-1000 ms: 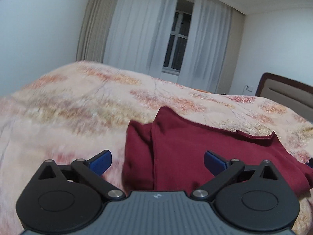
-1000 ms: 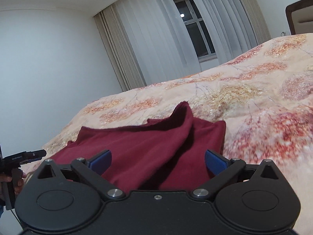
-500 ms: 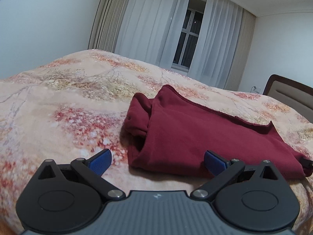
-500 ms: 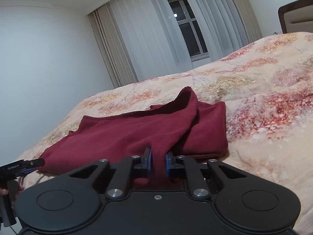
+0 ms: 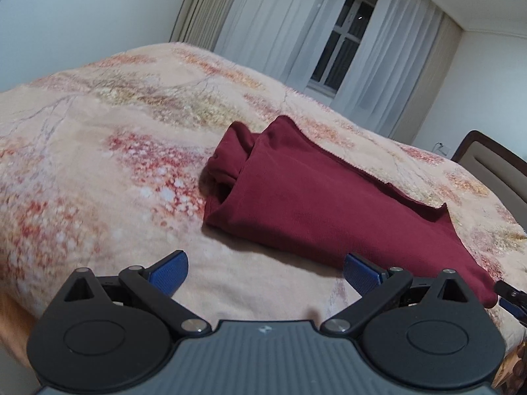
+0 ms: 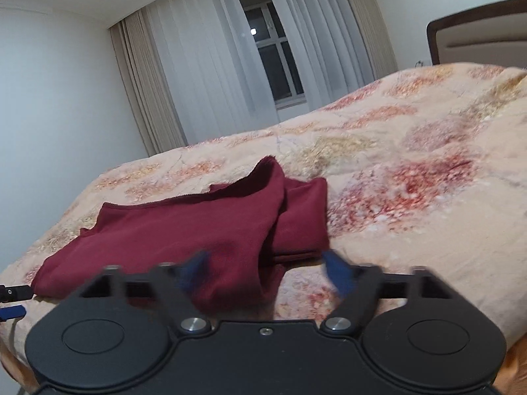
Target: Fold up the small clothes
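Nearest the lens in each wrist view, the blue-padded fingers stand spread with nothing between them: the left gripper (image 5: 265, 271) hangs released over bare bedspread (image 5: 98, 171) just short of the garment's near edge, and the right gripper (image 6: 268, 268) is likewise parted, its pads smeared by motion blur, so how wide it stands is hard to judge, though it looks empty. Just beyond them lies the maroon garment (image 5: 329, 204), flat on the floral cover near the bed's front edge, within easy reach of both tools, which is probably why it was laid there. It appears folded over at least once, with a thicker, bunched end showing doubled layers (image 6: 296, 217). Its long axis runs roughly across the bed, parallel to the near edge: in the left view the bunched end points away to the left and the thin end trails toward the right, where the other tool's tip peeks in. With both tools off the cloth, the fold in hand seems set down, and a further fold across the long axis may follow. Farther back stand the curtains (image 5: 296, 26), window and headboard (image 6: 477, 39).
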Available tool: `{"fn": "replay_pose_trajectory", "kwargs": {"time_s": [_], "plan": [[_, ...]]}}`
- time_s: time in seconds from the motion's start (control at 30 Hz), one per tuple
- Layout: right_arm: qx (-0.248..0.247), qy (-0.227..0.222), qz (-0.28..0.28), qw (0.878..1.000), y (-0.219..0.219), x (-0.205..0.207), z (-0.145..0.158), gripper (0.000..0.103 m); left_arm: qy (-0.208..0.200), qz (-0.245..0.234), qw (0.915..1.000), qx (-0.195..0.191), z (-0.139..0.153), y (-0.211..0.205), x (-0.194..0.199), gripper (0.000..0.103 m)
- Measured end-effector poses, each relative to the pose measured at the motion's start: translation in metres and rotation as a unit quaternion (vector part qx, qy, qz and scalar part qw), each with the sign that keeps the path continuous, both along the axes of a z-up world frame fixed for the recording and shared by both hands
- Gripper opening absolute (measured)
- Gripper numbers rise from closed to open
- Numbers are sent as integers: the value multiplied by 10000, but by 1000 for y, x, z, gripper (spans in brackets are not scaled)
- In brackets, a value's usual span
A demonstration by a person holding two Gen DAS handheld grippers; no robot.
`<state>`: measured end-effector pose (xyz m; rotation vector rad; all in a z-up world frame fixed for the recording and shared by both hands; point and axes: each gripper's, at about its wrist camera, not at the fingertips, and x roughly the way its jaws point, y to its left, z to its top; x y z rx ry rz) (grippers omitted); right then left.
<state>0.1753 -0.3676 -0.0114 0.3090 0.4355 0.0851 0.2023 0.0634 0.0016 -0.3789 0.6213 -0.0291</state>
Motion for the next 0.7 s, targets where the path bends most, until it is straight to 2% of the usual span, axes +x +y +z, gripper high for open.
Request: {"fn": "replay_pose_trajectory", "kwargs": {"time_s": [0.07, 0.2, 0.5, 0.7], "plan": [[-96, -100, 13, 9999, 3, -5, 4, 103, 129, 60, 9999, -6, 2, -4, -1, 103], [-338, -187, 126, 9992, 13, -12, 8, 102, 328, 94, 9994, -68, 3, -9, -2, 103], [-408, -292, 388, 9980, 34, -17, 11, 102, 565, 83, 9983, -93, 5, -16, -6, 103], [-559, -321, 779, 9949, 41, 3, 24, 102, 631, 66, 9980, 36, 5, -20, -8, 103]]}}
